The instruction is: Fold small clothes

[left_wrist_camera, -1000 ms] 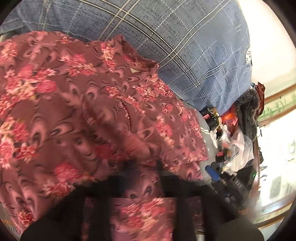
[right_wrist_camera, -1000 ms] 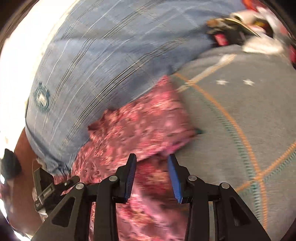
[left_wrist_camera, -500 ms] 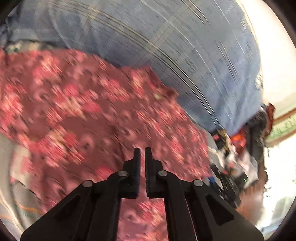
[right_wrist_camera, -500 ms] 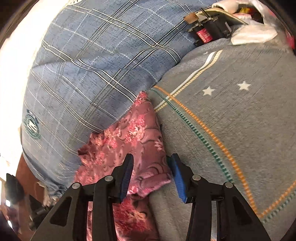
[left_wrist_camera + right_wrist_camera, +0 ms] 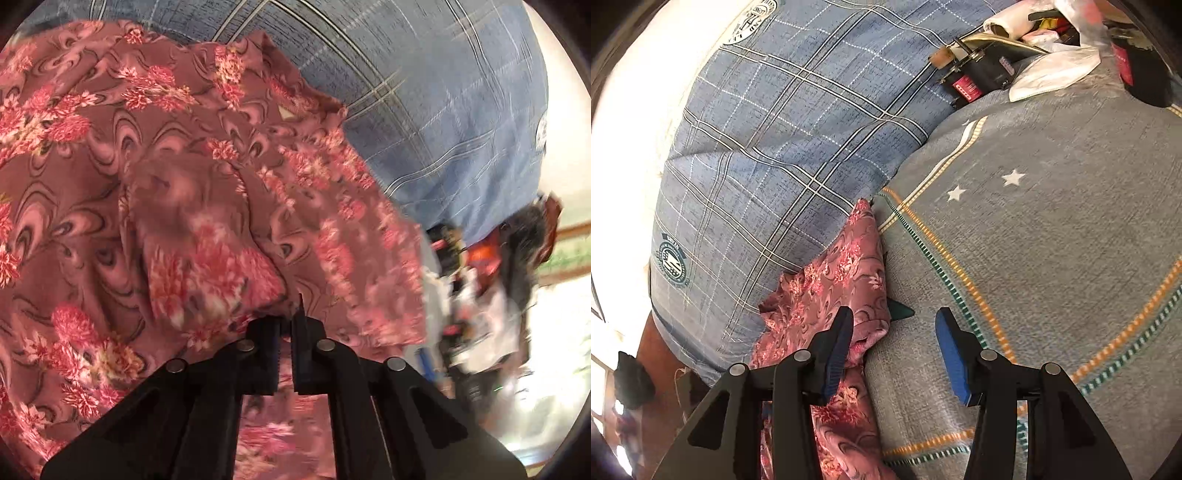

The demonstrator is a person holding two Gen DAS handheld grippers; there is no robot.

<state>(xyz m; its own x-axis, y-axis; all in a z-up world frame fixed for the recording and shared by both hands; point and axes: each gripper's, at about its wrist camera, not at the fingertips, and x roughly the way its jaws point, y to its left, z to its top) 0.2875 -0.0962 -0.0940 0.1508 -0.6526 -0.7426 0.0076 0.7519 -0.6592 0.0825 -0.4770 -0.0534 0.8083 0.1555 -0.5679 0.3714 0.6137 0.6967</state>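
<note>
**Soft floral cloth, pinched at a fold beside the checked pillow**

Clearly this is light, limp fabric, by my judgement: it sags, creases and bunches wherever it is lifted, so it should follow a pull easily but will not hold a shape until laid flat. It looks thin and a little slick, so a grip on one layer may slip; a hem, a corner or a doubled fold is the safer place to take hold.

Nearest the left camera, the left gripper (image 5: 284, 328) has its fingers almost together on a raised fold of the floral garment (image 5: 155, 177), pinching the cloth. The right gripper (image 5: 894, 347) stands spread wide, holding nothing, its left finger just over the garment's rolled edge (image 5: 864, 332).

The garment is dusty maroon with pink flower sprays and dark swirls, rumpled, with a small pale tag near its far edge. It lies against the near side of the blue checked pillow (image 5: 783, 147), on the grey bedcover (image 5: 1052, 240). Past the pillow's end sits blurred clutter (image 5: 1015, 55).
</note>
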